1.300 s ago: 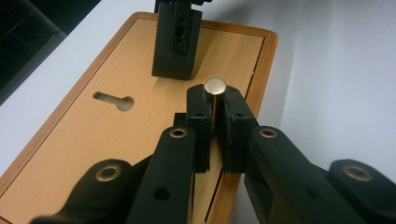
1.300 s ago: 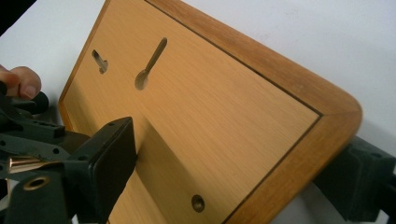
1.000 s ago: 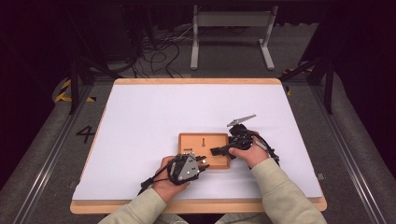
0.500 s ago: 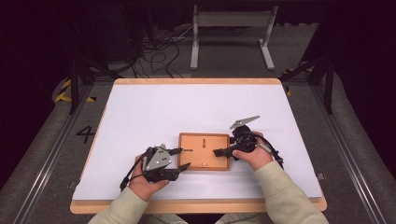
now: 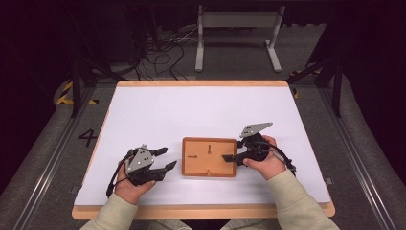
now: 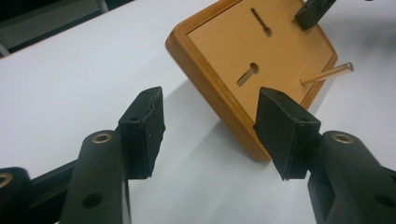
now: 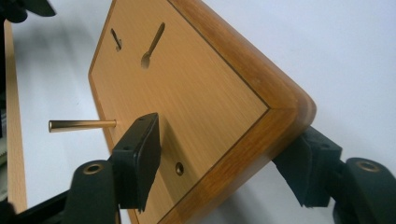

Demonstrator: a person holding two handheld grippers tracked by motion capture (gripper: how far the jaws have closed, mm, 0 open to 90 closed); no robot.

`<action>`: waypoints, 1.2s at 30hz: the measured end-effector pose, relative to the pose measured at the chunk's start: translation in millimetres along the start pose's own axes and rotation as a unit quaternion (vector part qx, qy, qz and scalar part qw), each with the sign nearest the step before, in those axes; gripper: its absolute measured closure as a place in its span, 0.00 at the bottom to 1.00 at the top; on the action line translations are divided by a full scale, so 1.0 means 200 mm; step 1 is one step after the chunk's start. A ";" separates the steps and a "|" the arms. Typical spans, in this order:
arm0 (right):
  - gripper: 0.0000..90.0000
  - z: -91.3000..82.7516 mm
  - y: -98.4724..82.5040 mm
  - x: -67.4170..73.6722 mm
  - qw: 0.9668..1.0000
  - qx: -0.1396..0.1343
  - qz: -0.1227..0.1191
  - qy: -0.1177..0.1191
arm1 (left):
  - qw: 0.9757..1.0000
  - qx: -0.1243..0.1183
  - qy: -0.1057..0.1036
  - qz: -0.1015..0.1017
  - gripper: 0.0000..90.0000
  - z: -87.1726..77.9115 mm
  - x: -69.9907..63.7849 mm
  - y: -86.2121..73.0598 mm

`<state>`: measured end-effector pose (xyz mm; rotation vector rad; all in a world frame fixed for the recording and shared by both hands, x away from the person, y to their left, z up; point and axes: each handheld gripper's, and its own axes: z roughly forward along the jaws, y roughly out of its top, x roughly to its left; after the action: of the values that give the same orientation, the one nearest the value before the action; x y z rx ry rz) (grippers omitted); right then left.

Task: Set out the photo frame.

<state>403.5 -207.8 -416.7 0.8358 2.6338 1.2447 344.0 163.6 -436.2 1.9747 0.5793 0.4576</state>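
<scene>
White table [image 5: 201,110]: right gripper [image 5: 229,157] jaws closing on flat rectangular wooden board [image 5: 209,156], pads straddling its corner; left gripper [image 5: 165,158] wide, empty, beside it.

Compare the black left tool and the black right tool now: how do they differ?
The left tool has just opened, nothing between its jaws; the right tool has just been closing, jaws astride a corner of the rectangular brown wooden board. The left tool sits apart from the board's left edge, the right tool at its right edge. Both are two-jawed and hand-held.
</scene>
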 end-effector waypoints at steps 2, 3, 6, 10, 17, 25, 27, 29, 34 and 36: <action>0.41 -0.02 0.00 0.03 1.000 -0.002 -0.020 -0.009 | 1.000 0.003 0.001 -0.002 0.48 0.01 0.00 -0.01; 0.42 -0.02 0.00 0.04 0.999 -0.001 -0.029 -0.013 | 1.000 0.004 0.002 -0.002 0.48 0.01 0.01 -0.01; 0.44 -0.04 0.00 0.06 0.999 -0.004 -0.045 -0.018 | 1.000 0.003 0.004 -0.005 0.48 0.01 0.01 -0.01; 0.49 -0.08 -0.01 0.10 0.997 -0.009 -0.075 -0.025 | 1.000 0.002 0.008 -0.014 0.48 0.00 0.04 -0.03; 0.60 -0.15 -0.03 0.16 0.994 -0.018 -0.109 -0.023 | 0.999 -0.002 0.014 -0.037 0.48 -0.01 0.11 -0.06; 0.69 -0.20 -0.06 0.23 0.990 -0.019 -0.136 -0.006 | 0.999 0.006 0.010 -0.048 0.48 0.01 0.14 -0.09; 0.71 -0.21 -0.06 0.24 0.989 -0.016 -0.144 0.002 | 0.999 0.011 0.006 -0.052 0.48 0.01 0.14 -0.10; 0.73 -0.22 -0.07 0.26 0.989 -0.012 -0.148 0.009 | 0.999 0.009 0.007 -0.053 0.48 0.01 0.15 -0.10; 0.69 -0.22 -0.09 0.28 0.989 -0.003 -0.146 0.008 | 0.998 0.009 0.005 -0.063 0.47 0.01 0.16 -0.10; 0.68 -0.22 -0.09 0.28 0.989 -0.003 -0.147 0.006 | 0.998 0.010 0.004 -0.065 0.47 0.01 0.16 -0.10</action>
<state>334.6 -217.7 -394.3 0.4167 2.6376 1.1818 366.3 188.9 -452.1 1.9405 0.7163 0.3807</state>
